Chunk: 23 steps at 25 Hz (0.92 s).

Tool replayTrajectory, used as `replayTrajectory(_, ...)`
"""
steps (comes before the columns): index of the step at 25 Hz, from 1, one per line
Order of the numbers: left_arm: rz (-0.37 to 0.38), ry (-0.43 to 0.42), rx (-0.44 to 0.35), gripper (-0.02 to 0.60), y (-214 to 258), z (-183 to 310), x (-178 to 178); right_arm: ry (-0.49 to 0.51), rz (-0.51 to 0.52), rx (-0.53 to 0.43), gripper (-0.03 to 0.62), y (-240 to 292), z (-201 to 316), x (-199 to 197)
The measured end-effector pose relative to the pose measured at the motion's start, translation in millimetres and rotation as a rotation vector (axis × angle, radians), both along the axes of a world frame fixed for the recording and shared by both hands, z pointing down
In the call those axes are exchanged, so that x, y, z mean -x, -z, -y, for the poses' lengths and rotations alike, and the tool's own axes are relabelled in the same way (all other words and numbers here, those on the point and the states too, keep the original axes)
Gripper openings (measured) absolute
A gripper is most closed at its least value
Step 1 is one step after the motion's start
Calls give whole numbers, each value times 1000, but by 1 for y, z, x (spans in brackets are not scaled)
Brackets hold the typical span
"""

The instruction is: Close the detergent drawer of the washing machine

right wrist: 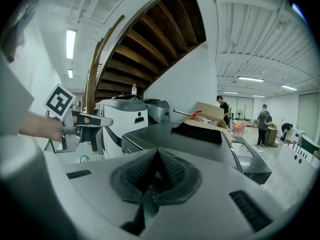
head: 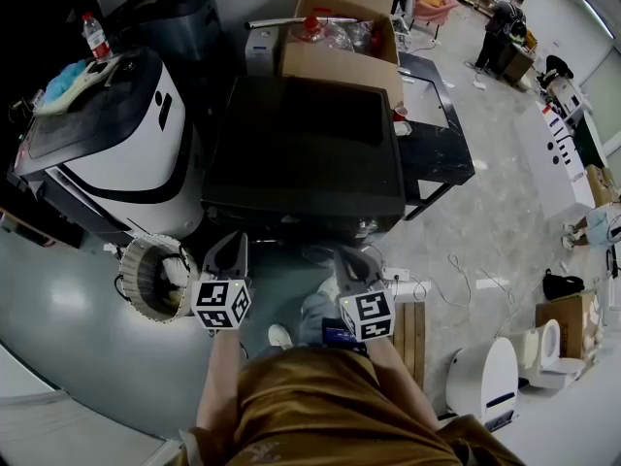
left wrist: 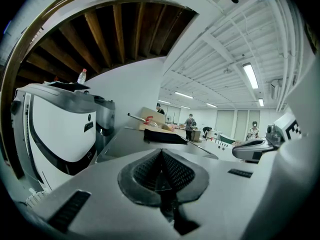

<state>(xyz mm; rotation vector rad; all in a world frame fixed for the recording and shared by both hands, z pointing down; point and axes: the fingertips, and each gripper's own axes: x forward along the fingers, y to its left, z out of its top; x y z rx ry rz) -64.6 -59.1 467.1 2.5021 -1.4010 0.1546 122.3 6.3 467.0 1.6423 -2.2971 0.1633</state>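
The dark washing machine [head: 301, 149] stands in the middle of the head view, seen from above; its front is hidden under its top and I cannot make out the detergent drawer. My left gripper [head: 228, 255] and right gripper [head: 354, 265] hover side by side just before the machine's front edge, touching nothing. In the left gripper view the left gripper [left wrist: 161, 151] is shut and empty, with the machine's top [left wrist: 130, 139] beyond it. In the right gripper view the right gripper [right wrist: 158, 151] has its pads together with nothing between them, facing the machine's front corner [right wrist: 132, 145].
A white and black appliance [head: 116, 134] stands left of the machine, a cardboard box [head: 335, 37] behind it, a dark table [head: 432, 134] to its right. A round drum part [head: 155, 278] lies on the floor by my left gripper. People [head: 505, 27] stand far back.
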Motion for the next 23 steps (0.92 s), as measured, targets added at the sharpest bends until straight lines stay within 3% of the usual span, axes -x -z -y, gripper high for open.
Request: replayTrajectory(23,12,-7,55,26,-22,12,3,-11,15,26,12,-9,5,2)
